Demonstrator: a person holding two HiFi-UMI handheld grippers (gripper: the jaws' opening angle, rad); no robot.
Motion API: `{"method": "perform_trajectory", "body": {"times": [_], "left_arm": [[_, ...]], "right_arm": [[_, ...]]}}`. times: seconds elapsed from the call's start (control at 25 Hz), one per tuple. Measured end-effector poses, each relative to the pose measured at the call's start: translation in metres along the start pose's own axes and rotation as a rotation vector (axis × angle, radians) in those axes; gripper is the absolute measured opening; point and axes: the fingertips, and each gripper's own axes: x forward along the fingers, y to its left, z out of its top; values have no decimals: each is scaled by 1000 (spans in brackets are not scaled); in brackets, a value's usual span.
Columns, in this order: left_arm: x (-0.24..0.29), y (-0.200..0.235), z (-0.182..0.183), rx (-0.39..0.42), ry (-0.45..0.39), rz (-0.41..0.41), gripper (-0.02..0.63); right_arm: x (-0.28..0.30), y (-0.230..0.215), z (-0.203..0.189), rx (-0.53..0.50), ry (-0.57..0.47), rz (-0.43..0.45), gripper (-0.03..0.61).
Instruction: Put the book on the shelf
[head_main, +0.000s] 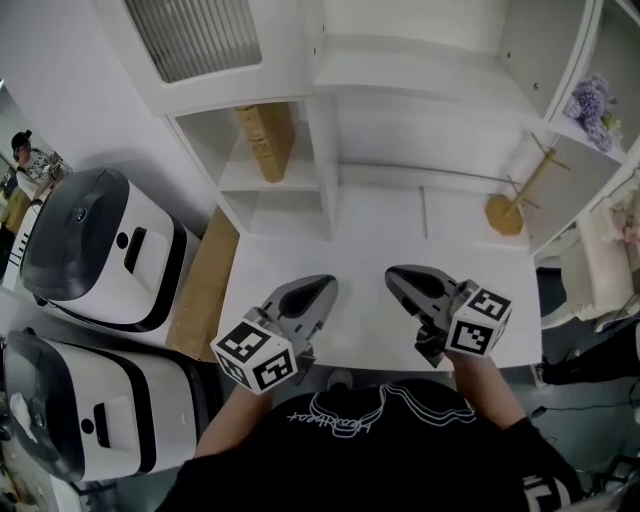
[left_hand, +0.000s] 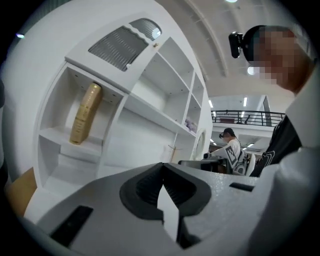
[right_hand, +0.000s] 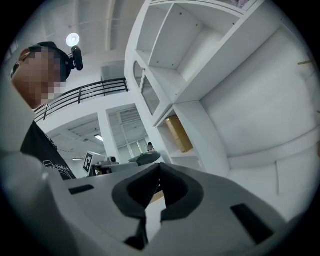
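Note:
A tan book stands leaning in the left compartment of the white shelf unit, on its upper ledge. The left gripper view shows the book far off at the upper left; in the right gripper view the book is small, beyond the jaws. Both grippers hover low over the white tabletop, well short of the shelf. My left gripper is shut with nothing in it, its jaws meeting at the tips. My right gripper is also shut and empty.
Two white-and-black appliances stand at the left, beside a brown panel. A wooden peg stand sits at the back right of the tabletop. Purple flowers rest on a right-hand shelf. A person stands far off.

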Motion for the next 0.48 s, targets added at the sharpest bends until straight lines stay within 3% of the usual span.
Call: {"method": "perform_trajectory", "body": {"times": [0.48], "left_arm": [[-24,-40,-14,14,-4,42,3]], "right_arm": [[-24,34,-17,5,-6,48,6]]}}
